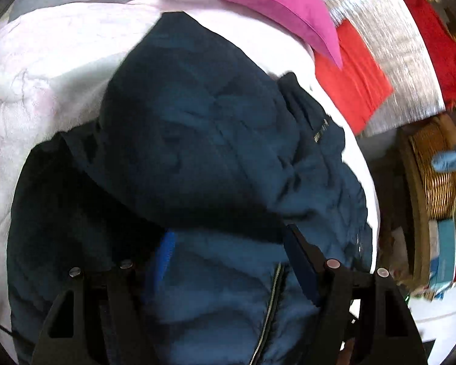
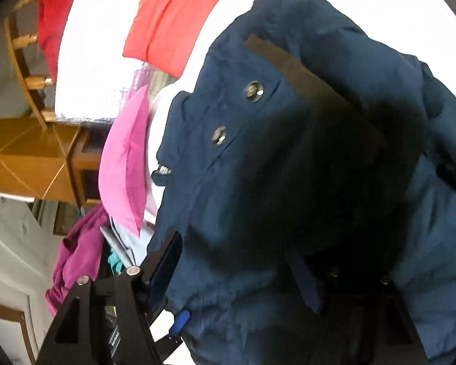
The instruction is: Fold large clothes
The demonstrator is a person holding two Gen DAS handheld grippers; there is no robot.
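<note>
The navy jacket (image 1: 197, 152) lies bunched on the pale bedding (image 1: 30, 76), filling both views, with the left gripper (image 1: 228, 249) spread over its zipped front and the right gripper (image 2: 237, 258) half-closed around a fold, though actual pinching cannot be told.

Navy jacket (image 2: 304, 167) bunched between the right gripper's (image 2: 237, 270) jaws.

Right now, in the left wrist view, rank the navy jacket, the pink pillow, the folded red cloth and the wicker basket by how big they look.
1. navy jacket, filling most of the frame, partly because it is nearest.
2. pink pillow.
3. folded red cloth.
4. wicker basket, cut by the edge and farther off, so its true size is unsure.
</note>
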